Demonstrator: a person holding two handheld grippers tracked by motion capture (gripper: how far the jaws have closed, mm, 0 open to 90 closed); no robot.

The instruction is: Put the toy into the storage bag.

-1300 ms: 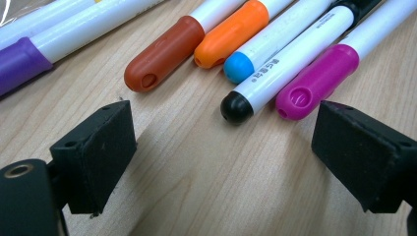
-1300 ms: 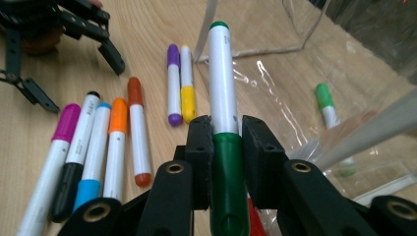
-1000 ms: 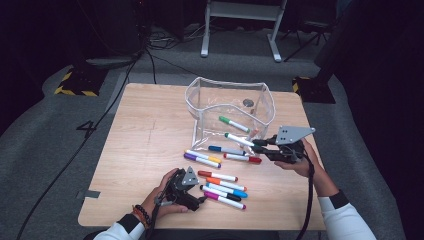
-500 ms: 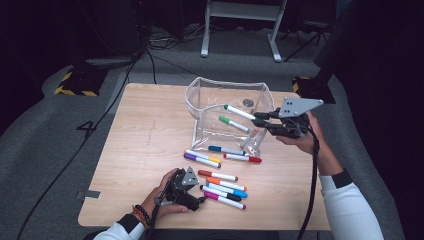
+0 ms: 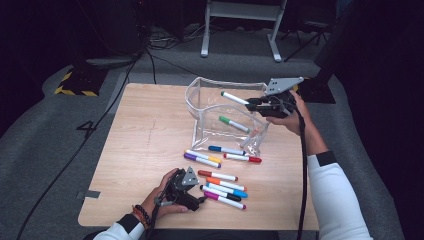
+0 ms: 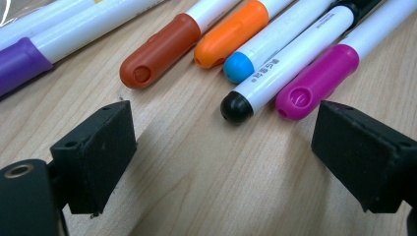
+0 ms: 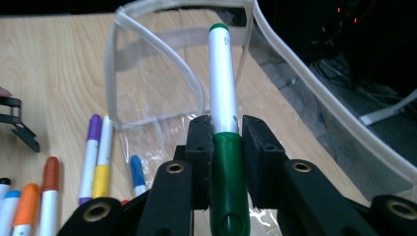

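My right gripper (image 5: 254, 104) (image 7: 223, 129) is shut on a white marker with a dark green cap (image 5: 235, 98) (image 7: 222, 93). It holds the marker in the air over the open top of a clear pouch with white trim (image 5: 196, 96) (image 7: 114, 64), tip pointing into the opening. A green-capped marker (image 5: 233, 124) lies inside the pouch. My left gripper (image 5: 199, 201) (image 6: 221, 142) rests open on the wood at the table's near edge, just short of the brown (image 6: 162, 42), orange (image 6: 231, 29), blue, black (image 6: 275, 73) and magenta (image 6: 319, 78) markers.
More markers lie in front of the pouch: a blue one (image 5: 226, 150), a red one (image 5: 242, 158), and a purple and yellow pair (image 5: 202, 159). The wooden table (image 5: 145, 130) has bare wood on its left half. Cables and a metal stand sit on the floor beyond.
My right gripper lifted the green-capped marker from in front of the pouch and carried it back over the pouch's opening. The left gripper stayed where it was.
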